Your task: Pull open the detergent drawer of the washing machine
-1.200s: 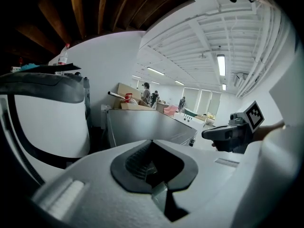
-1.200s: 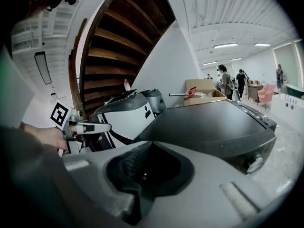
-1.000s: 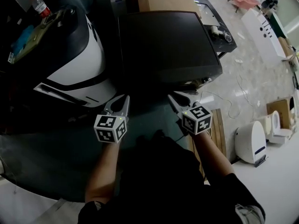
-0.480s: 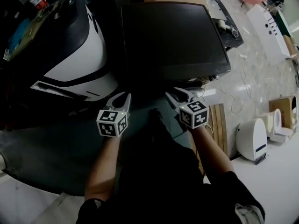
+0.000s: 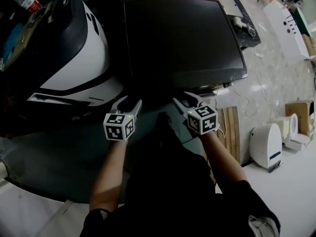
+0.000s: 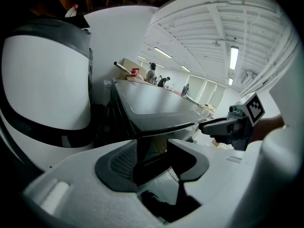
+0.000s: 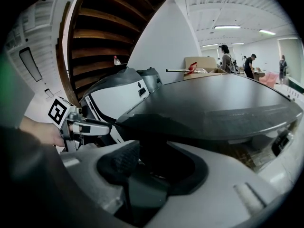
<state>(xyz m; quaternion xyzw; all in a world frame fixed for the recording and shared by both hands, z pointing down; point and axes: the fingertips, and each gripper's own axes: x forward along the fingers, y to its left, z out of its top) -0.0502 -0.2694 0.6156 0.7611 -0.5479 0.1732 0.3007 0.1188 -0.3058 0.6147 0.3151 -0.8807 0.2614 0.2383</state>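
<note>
**Both tools open in front of the washer, drawer not yet reached**

The washer (image 5: 182, 38) with its dark flat top fills the middle of the head view. A white machine (image 5: 74, 48) with a rounded body stands just beside it on the left.

In front of the washer's near edge, the left tool (image 5: 131, 101) and the right tool (image 5: 185, 100) hover side by side, both pointing toward it and somewhat down. Each tool has its jaws apart and nothing between the pads. The two gripper views show only the washer's front corner and dark front beyond the jaws.

The drawer cannot be seen in any view. I judge it sits on the washer's front face, under the top's edge, which is in deep shadow.

The step in hand looks like the approach, and no pull has begun. The next move calls for bringing one tool lower, to the front face, finding the drawer's handle or lip, and closing on it before drawing straight back.

Compared with one second ago, both tools' jaws have just been opening. The left one was shut then and now stands wide. Both tools are also a little nearer to the washer's front edge.
</note>
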